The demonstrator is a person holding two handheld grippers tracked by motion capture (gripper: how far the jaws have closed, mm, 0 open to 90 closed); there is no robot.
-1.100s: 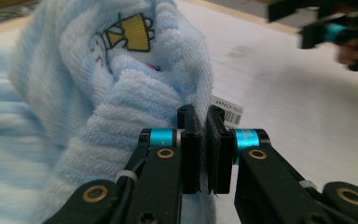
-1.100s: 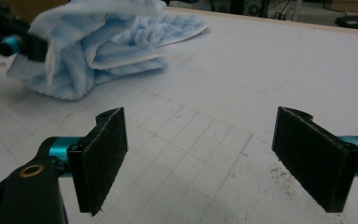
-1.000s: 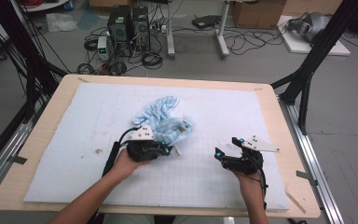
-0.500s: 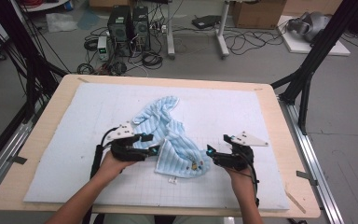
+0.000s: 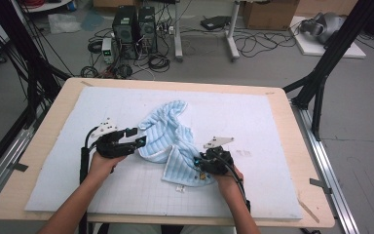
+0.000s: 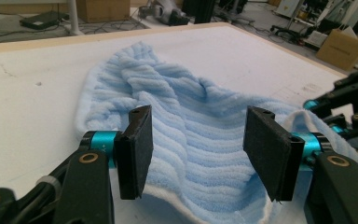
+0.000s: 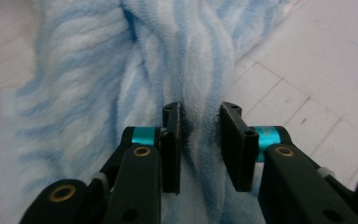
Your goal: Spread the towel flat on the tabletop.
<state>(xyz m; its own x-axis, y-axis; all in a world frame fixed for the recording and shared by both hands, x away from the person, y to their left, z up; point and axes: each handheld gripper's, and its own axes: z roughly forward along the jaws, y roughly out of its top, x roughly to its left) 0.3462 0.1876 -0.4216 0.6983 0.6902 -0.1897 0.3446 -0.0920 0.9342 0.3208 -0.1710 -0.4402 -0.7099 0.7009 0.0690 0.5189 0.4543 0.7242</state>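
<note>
— Where is the cloth lying?

— The light blue ribbed terry towel (image 5: 168,141) lies crumpled near the middle of the white gridded foam mat (image 5: 253,117) that covers the pale wooden table (image 5: 302,146). One rounded end points toward 12 o'clock; a folded flap runs down toward 5 o'clock, with a small white label at its lower edge.

— And your left tool?

— My left gripper (image 5: 132,138) sits at the towel's 9 o'clock edge. Its jaws stand wide apart, holding nothing. In the left gripper view, the ribbed cloth (image 6: 200,126) spreads between and beyond my two black pads (image 6: 137,149), and the near hem lies just below them.

— The right one?

— My right gripper (image 5: 199,163) is at the towel's 4 o'clock side, on the folded flap. In the right gripper view the jaws are drawn in against a raised fold of the towel (image 7: 200,135), which runs up between the pads (image 7: 235,144); the cloth is pinched there.

— Are the two tools close together?

— They're apart, one at each side of the towel, with the flap between them. My left gripper view shows the other gripper (image 6: 349,100) at 3 o'clock, just beside the cloth's far edge.
</note>
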